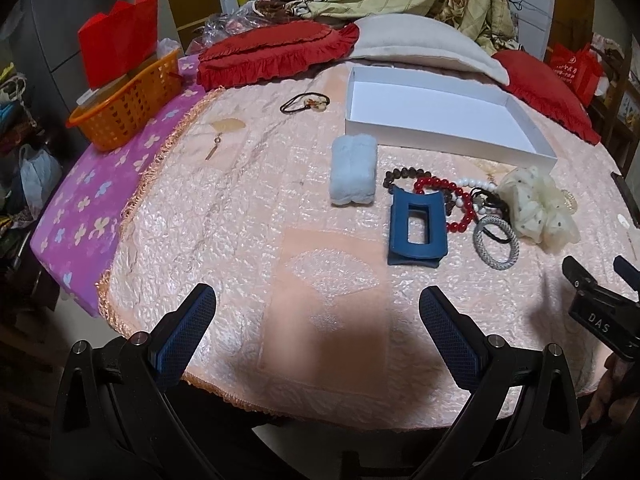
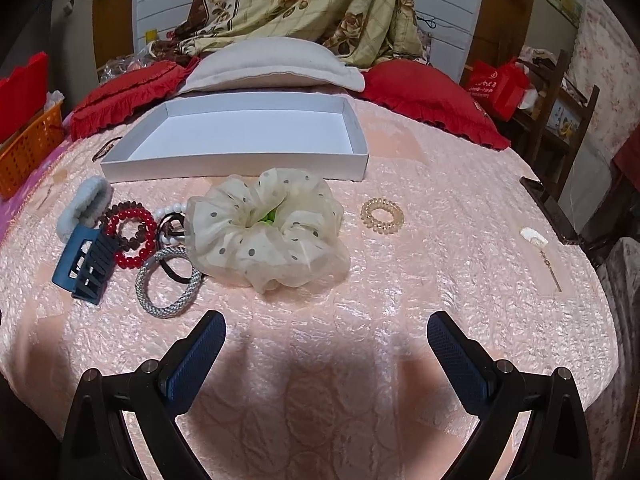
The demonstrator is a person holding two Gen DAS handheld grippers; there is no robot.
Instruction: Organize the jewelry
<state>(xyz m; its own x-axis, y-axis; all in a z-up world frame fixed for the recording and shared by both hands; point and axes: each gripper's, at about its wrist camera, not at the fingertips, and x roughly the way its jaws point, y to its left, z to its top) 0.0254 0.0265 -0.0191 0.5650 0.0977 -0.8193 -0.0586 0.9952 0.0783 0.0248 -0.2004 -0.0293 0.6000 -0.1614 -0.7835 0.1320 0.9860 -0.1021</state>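
Note:
An empty white box (image 1: 436,110) (image 2: 240,136) lies on the pink bedspread. In front of it sit a pale blue fluffy clip (image 1: 354,170) (image 2: 86,204), a dark blue claw clip (image 1: 416,228) (image 2: 86,266), a red bead bracelet (image 1: 444,200) (image 2: 134,238), a silver bangle (image 1: 496,244) (image 2: 168,282) and a cream dotted scrunchie (image 1: 536,206) (image 2: 268,228). A gold spiral hair tie (image 2: 382,210) lies to the right. My left gripper (image 1: 316,312) is open and empty, short of the blue claw clip. My right gripper (image 2: 326,340) is open and empty, in front of the scrunchie.
A black hair tie with a charm (image 1: 306,102) and a tasselled pin (image 1: 218,140) lie far left; another pin (image 2: 538,246) lies at the right. An orange basket (image 1: 128,100), red pillows (image 1: 276,50) and a beige pillow (image 2: 276,64) line the back. A wooden chair (image 2: 560,120) stands right.

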